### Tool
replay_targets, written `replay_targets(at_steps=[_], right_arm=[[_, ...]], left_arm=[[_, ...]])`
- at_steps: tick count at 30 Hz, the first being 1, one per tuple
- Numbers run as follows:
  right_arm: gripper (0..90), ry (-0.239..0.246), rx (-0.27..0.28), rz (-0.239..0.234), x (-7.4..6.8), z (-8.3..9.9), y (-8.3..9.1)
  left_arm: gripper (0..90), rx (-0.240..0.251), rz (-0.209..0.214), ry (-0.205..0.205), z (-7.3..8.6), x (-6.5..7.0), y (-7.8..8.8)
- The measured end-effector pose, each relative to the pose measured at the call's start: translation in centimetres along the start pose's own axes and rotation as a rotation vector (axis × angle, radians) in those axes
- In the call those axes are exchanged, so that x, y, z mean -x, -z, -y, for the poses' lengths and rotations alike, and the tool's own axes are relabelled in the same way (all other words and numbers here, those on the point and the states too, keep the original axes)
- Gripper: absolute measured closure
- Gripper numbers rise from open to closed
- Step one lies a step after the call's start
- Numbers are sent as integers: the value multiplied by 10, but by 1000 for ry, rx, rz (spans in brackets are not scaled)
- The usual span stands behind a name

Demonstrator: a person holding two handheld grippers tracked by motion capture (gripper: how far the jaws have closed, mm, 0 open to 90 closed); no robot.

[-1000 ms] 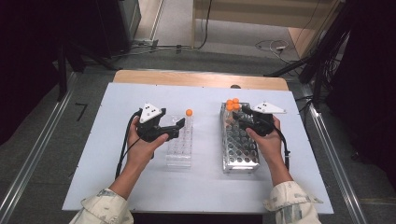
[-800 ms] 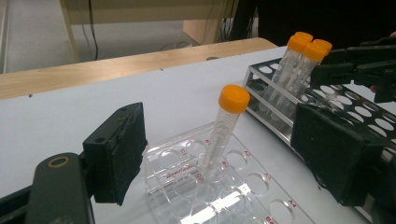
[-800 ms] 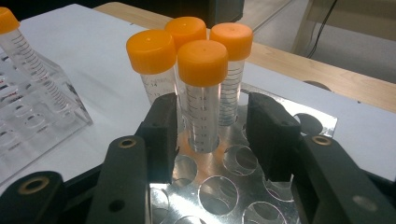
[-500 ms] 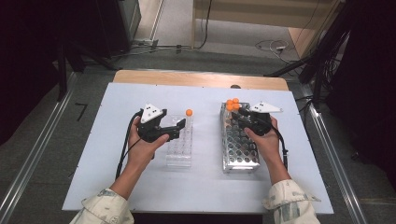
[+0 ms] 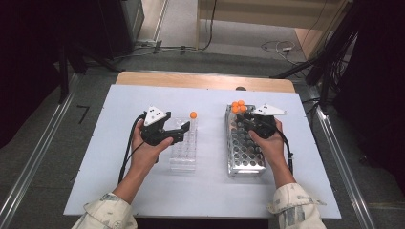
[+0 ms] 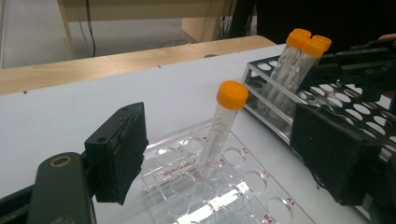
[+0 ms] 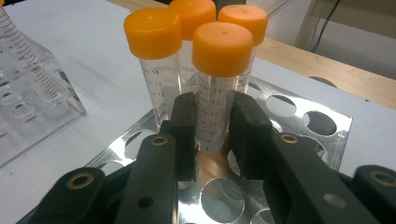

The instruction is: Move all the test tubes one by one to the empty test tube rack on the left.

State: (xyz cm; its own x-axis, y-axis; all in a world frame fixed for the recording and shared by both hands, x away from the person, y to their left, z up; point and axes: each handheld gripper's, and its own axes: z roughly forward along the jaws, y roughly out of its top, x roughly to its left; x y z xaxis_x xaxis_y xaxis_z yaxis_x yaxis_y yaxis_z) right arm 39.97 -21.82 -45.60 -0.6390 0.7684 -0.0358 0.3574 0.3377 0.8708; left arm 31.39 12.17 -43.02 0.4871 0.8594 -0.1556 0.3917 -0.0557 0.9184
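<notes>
Since earlier: your right gripper (image 7: 212, 128) jaws have just been closing, now clamped on the nearest orange-capped tube (image 7: 215, 88) in the metal rack (image 5: 243, 148) | left gripper (image 6: 219, 163) wide, empty, over the clear rack (image 6: 219, 186) | tube: light, stiff, slick plastic; hold mid-barrel below cap | white table (image 5: 119, 109), dark room.
</notes>
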Motion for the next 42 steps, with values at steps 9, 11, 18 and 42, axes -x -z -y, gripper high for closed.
replay_targets(at_steps=[9,11,18,42], right_arm=[[712,-9,20,0,0,-3,4],[712,-3,24,-1,0,-5,6],[713,3,65,6,-1,-19,16],[718,-3,150,20,-5,-41,58]], left_arm=[[199,5,2,6,0,0,0],[199,8,2,7,0,0,0],[196,9,-7,6,0,0,1],[179,6,-10,4,-1,-1,1]])
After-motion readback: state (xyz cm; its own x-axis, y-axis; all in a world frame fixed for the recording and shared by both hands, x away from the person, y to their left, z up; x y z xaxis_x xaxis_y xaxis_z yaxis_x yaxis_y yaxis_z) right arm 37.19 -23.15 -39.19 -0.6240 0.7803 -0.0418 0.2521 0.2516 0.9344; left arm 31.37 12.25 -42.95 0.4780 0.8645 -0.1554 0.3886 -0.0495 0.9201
